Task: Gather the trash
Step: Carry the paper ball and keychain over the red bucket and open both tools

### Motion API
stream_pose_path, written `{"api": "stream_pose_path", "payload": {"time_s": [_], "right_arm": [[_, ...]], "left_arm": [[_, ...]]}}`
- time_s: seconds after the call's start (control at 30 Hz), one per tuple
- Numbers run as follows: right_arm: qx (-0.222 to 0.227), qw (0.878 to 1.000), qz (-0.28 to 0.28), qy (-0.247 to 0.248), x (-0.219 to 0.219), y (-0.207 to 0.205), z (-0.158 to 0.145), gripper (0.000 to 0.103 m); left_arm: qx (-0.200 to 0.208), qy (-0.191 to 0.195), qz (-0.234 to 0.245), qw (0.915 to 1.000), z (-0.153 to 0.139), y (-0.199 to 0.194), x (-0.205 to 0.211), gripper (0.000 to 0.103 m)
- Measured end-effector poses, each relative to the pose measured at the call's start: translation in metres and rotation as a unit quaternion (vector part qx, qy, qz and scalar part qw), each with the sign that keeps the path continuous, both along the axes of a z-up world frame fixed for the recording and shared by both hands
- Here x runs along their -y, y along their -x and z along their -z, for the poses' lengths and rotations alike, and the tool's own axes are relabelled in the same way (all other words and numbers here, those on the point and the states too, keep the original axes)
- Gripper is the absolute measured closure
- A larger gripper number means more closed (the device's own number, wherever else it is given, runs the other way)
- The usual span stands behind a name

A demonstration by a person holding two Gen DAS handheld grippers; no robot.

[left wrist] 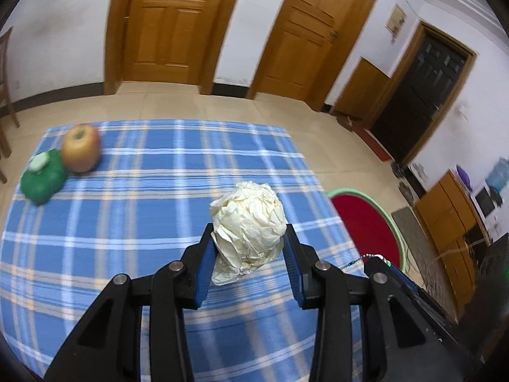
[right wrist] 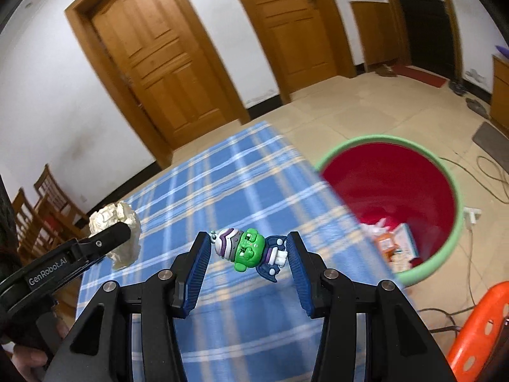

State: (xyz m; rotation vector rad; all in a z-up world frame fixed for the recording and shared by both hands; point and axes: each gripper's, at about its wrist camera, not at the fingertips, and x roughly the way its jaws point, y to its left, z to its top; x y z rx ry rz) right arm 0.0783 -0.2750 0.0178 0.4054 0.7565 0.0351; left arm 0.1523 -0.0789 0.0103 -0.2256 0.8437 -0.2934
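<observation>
You have a table under a blue plaid cloth [left wrist: 133, 210], standing on a tiled floor [right wrist: 375, 117]. At its far left corner an apple [left wrist: 80, 152] sits touching a green object [left wrist: 43, 180] with a pale top. Just past the table's right edge, a red bin [right wrist: 391, 197] with a green rim rests on the floor, some litter in its bottom.

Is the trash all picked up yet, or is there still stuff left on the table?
Partly. Some scraps already lie in the red bin. In hand: the left gripper holds a crumpled paper ball, and the right gripper holds a small green toy figure, both above the checked tablecloth, not dropped in yet. An apple and a green object remain on the cloth.
</observation>
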Motion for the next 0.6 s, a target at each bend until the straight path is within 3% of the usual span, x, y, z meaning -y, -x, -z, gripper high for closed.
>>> {"api": "stream_pose_path", "payload": {"time_s": [0.33,0.6], "right_arm": [[-0.014,0.997,0.068,-0.015,0.069,0.008,0.015,0.053],[-0.035,0.994,0.102,-0.020,0.103,0.001,0.035,0.051]], "left_arm": [[-0.006,-0.003,0.086,0.9963,0.008,-0.015,0.079,0.063],[-0.002,-0.005,0.122,0.9925,0.013,-0.025,0.117,0.063]]}}
